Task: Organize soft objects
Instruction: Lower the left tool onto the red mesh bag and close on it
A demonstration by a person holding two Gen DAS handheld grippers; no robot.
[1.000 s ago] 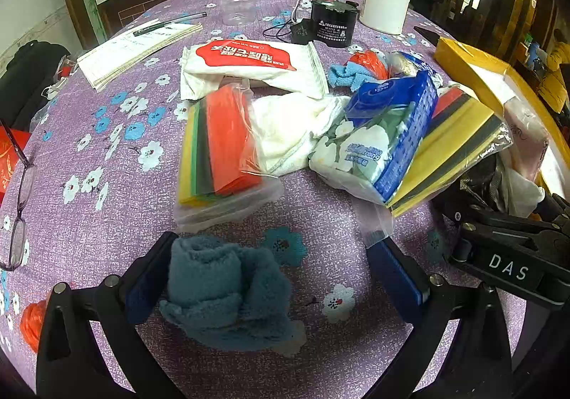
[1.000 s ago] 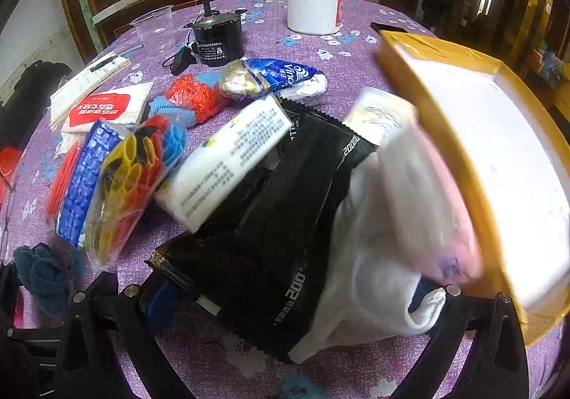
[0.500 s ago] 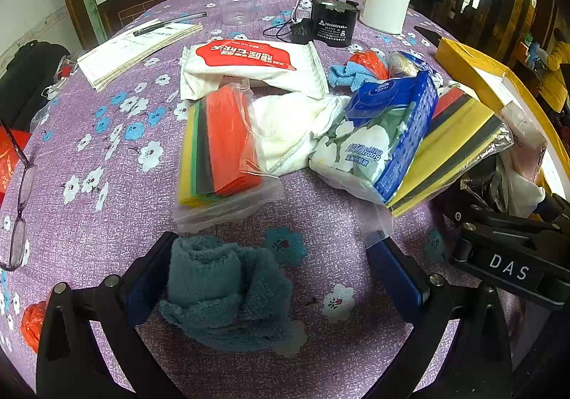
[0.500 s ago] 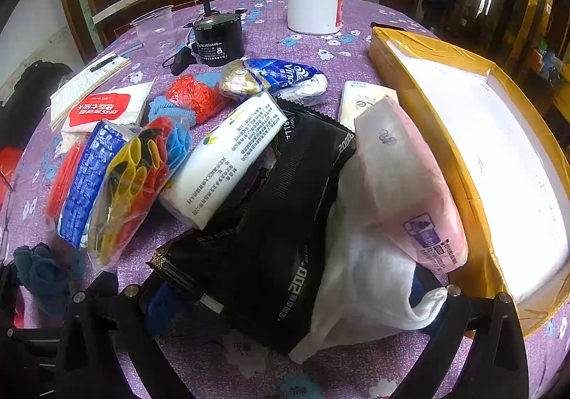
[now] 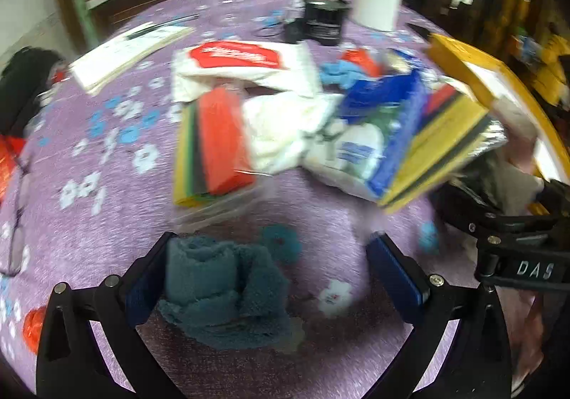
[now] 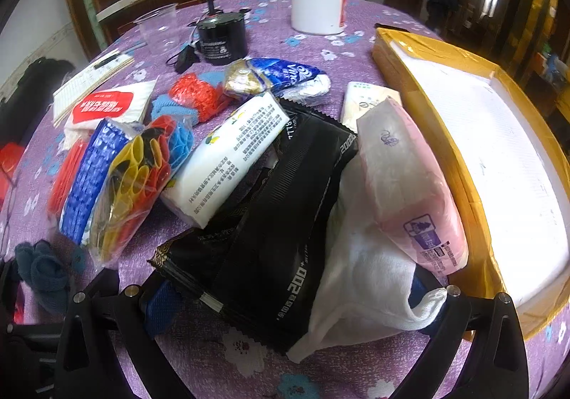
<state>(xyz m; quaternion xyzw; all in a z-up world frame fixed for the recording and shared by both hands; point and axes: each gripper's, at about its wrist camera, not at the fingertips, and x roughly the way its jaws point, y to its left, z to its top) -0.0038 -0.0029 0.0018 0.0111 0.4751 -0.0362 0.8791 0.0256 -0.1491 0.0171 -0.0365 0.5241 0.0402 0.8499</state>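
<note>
A crumpled teal towel [image 5: 228, 295] lies on the purple flowered tablecloth between the open fingers of my left gripper [image 5: 274, 278], against the left pad. My right gripper [image 6: 288, 306] is open around a black packet [image 6: 263, 221] and a white cloth [image 6: 363, 278]; the jaws are not closed on them. A pink tissue pack [image 6: 406, 181] rests on the white cloth, leaning on the yellow box [image 6: 463, 192]. The teal towel also shows in the right wrist view [image 6: 42, 270].
Piled on the table: sponges pack [image 5: 213, 146], white cloth [image 5: 281, 128], blue tissue pack [image 5: 374, 139], red-label wipes [image 5: 242, 64], coloured clips bag [image 6: 117, 178], white tissue pack [image 6: 228, 153]. Farther back stand a black device [image 6: 221, 39], white jar [image 6: 319, 1] and clear cup [image 6: 158, 25].
The pink tissue pack came down and settled on the white cloth against the box. The left view is now blurred by a slight movement; the towel stays between its fingers.
</note>
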